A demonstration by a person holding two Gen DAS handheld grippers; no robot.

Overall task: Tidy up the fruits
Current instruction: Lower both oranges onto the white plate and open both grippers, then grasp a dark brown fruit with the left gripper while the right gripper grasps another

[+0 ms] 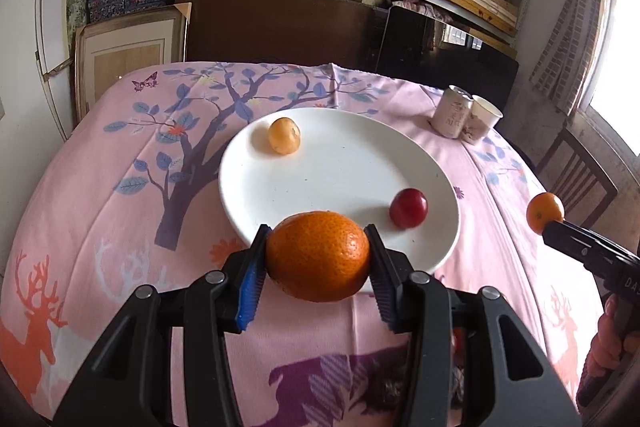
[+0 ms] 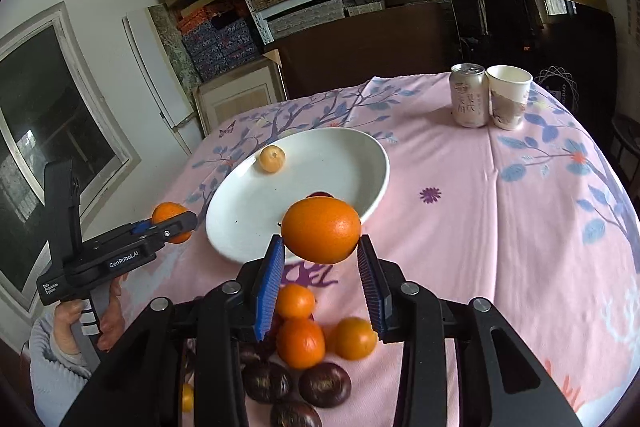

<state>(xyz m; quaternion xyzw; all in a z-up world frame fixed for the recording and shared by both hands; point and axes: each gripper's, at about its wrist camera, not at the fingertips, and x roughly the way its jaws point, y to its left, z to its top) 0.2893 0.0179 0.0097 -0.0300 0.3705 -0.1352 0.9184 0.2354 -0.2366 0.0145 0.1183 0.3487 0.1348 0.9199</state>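
A: Starting at the left, what does the left gripper [image 1: 318, 255] have?

B: A round orange mandarin [image 1: 318, 255] pinched between its blue ribbed pads, held just above the near rim of the round white plate [image 1: 344, 167]. The right wrist view shows the same left gripper [image 2: 173, 223] from the side, clamped on that mandarin [image 2: 168, 214] left of the plate [image 2: 240, 219].

A: What lies on the plate?

B: A small yellow-orange fruit [image 1: 284, 135] near its far left edge, and a small dark red fruit [image 1: 409, 208] near its right front edge. They are well apart.

A: And further right?

B: The right gripper [image 1: 550, 221] holds a smaller round orange fruit [image 1: 544, 213] at its tips, off the right side of the plate. In its own camera, that right gripper [image 2: 320, 251] has the orange [image 2: 321, 230] between its blue pads, above the near edge of the plate.

A: Anything under it?

B: A loose heap on the pink tree-and-deer printed tablecloth [image 2: 500, 227] covering the table: three orange mandarins [image 2: 300, 343] and several dark purple-brown round fruits [image 2: 325, 385], touching one another.

A: The far right?

B: A pale drink can [image 2: 469, 95] and a white paper cup [image 2: 509, 97] stand upright, side by side.
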